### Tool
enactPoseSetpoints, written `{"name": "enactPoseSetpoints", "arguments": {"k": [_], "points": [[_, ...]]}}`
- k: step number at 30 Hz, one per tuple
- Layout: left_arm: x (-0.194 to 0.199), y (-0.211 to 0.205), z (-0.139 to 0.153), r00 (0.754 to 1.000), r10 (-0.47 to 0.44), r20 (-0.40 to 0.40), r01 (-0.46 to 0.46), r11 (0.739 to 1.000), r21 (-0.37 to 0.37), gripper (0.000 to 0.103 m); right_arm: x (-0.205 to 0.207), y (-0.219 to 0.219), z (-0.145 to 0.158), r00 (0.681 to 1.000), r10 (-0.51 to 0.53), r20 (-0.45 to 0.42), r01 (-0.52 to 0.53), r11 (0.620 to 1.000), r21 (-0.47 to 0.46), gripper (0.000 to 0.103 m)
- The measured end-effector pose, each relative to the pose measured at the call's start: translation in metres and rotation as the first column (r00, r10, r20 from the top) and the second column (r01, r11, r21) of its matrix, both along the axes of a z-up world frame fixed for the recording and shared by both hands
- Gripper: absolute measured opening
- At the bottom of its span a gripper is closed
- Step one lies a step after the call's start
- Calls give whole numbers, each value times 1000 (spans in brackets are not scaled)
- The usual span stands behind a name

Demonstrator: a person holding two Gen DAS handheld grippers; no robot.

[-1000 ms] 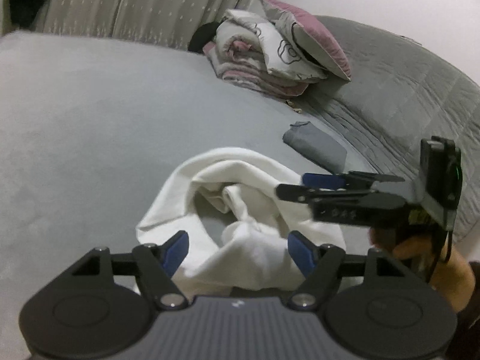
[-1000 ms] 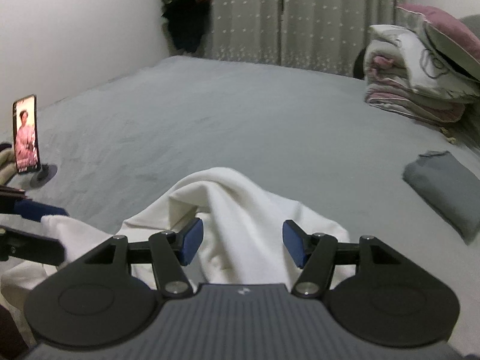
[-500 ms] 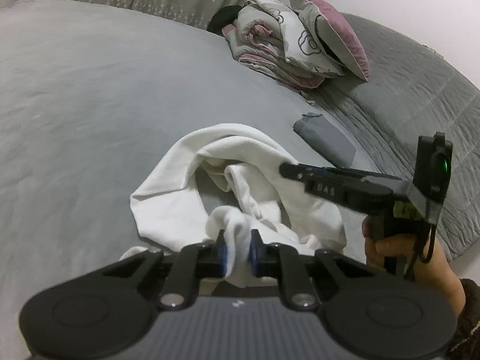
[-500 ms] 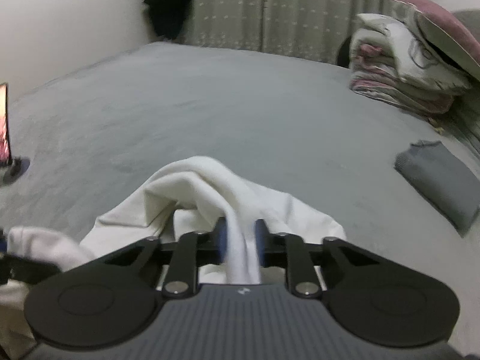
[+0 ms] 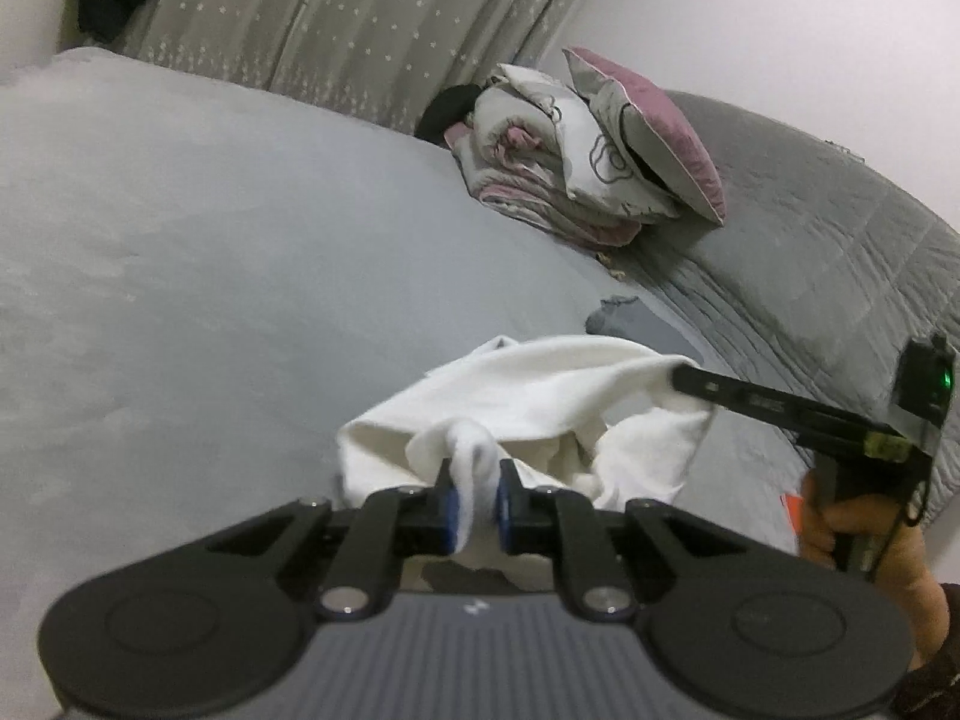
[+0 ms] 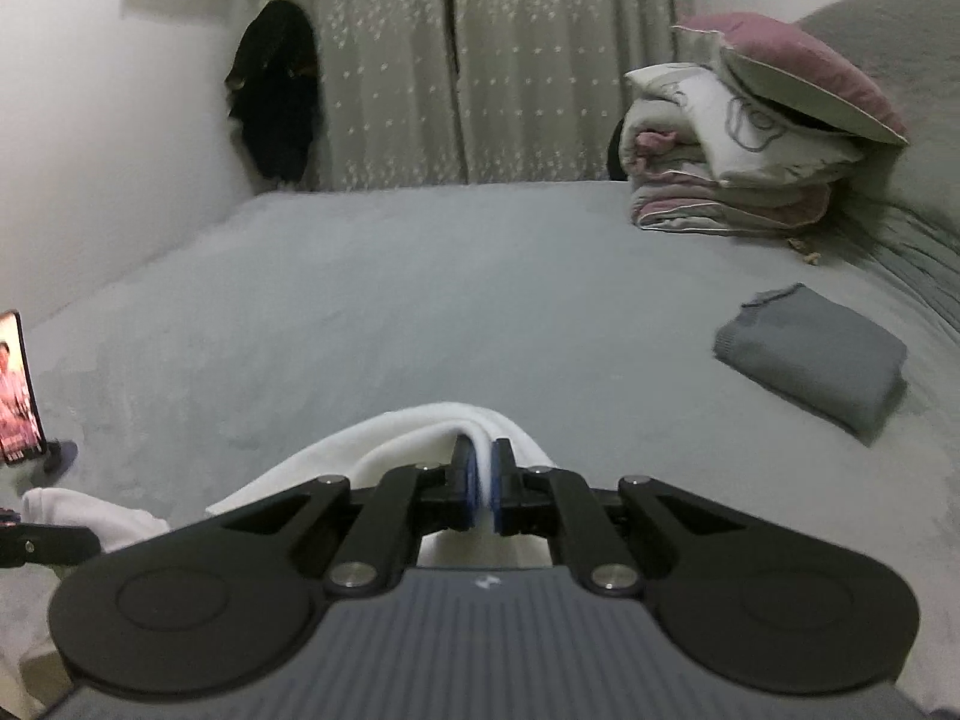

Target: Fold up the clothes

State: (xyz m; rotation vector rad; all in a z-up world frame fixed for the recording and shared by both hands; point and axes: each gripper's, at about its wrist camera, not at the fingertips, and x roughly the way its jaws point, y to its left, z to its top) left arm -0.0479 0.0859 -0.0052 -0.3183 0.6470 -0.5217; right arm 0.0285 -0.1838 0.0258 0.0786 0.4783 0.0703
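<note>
A white garment [image 5: 540,396] hangs lifted above the grey bed [image 5: 210,276], held by both grippers. My left gripper [image 5: 474,504] is shut on a bunched fold of it. My right gripper [image 6: 480,486] is shut on another fold of the same white garment [image 6: 414,438]. In the left wrist view the right gripper [image 5: 681,373] comes in from the right with the cloth pinched at its tip. In the right wrist view the left gripper's tip [image 6: 36,531] shows at the far left edge, with more white cloth by it.
A folded grey garment [image 6: 816,354] lies on the bed [image 6: 420,300] to the right. A stack of folded bedding with a pink pillow [image 6: 756,162] sits at the back right. A phone on a stand [image 6: 15,390] stands at the left. Curtains [image 6: 480,60] hang behind.
Both grippers went from open over the white garment to shut on it. They have since lifted it off the bed, and the cloth now hangs between them.
</note>
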Motion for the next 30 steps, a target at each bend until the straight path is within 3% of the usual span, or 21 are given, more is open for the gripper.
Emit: {"name": "enactPoseSetpoints", "arguments": {"k": [6,18,21,26,28,30], "points": [[-9,16,-6,1000,-4,-15,4,1000,6,12,-19,-14,-6,999,13,-47,-13,1000,18,5],[-10,33,-59,975,-53,-217,60,998,26,13,-35,-3,-70,959,94,-266,-125,987,-105,6],[-9,32,-64,971,-59,-232,71,997,41,13,-37,1,-78,950,107,-293,-148,982,-120,7],[-9,32,-61,972,-64,-227,76,996,46,13,-40,3,-68,959,129,-253,-166,978,-129,21],[-8,31,-60,972,-64,-228,76,996,45,14,-41,4,-64,961,138,-238,-174,976,-134,50],[-8,28,-60,972,-63,-225,75,996,46,15,-45,8,-59,968,145,-206,-180,971,-160,57]]}}
